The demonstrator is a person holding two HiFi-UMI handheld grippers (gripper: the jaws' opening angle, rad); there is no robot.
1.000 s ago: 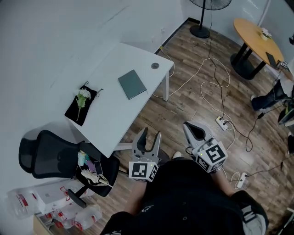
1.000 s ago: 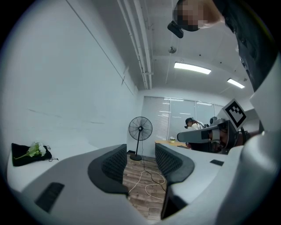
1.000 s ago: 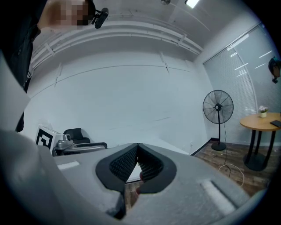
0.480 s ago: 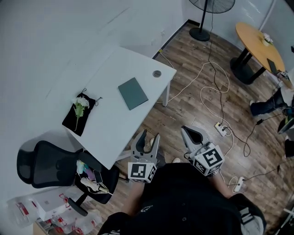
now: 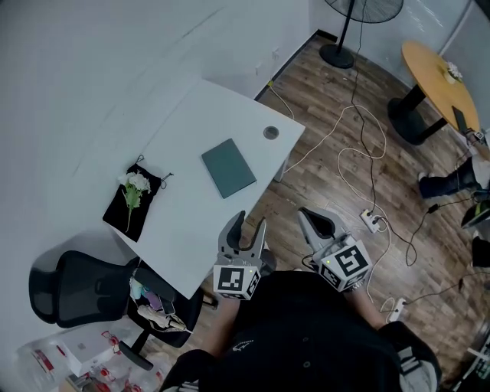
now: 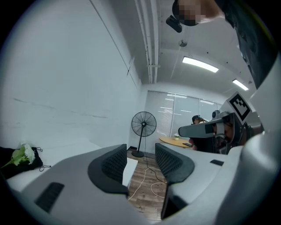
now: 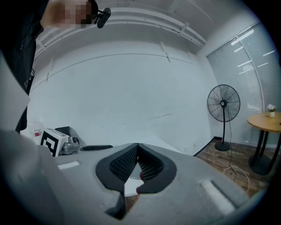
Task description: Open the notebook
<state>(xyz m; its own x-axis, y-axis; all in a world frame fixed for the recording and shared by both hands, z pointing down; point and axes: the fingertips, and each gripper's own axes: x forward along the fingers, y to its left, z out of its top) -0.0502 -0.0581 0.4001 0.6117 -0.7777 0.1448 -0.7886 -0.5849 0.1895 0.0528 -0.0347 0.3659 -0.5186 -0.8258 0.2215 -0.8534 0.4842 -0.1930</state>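
A closed dark green notebook lies flat on the white table, toward its right end. Both grippers hang in front of the person's body, short of the table's near edge and well apart from the notebook. My left gripper is open with nothing between its jaws; in the left gripper view the gap shows floor and the table corner. My right gripper hangs over the wooden floor, and its jaws meet at the tips, holding nothing. The notebook is in neither gripper view.
A black cloth with a white flower lies at the table's left end, a round grommet near its right corner. A black office chair stands at the lower left. Cables and a power strip lie on the floor; a fan and a round wooden table stand beyond.
The person has stepped nearer the table; both grippers have edged toward its near edge. The notebook has not moved, and the jaws are as before.
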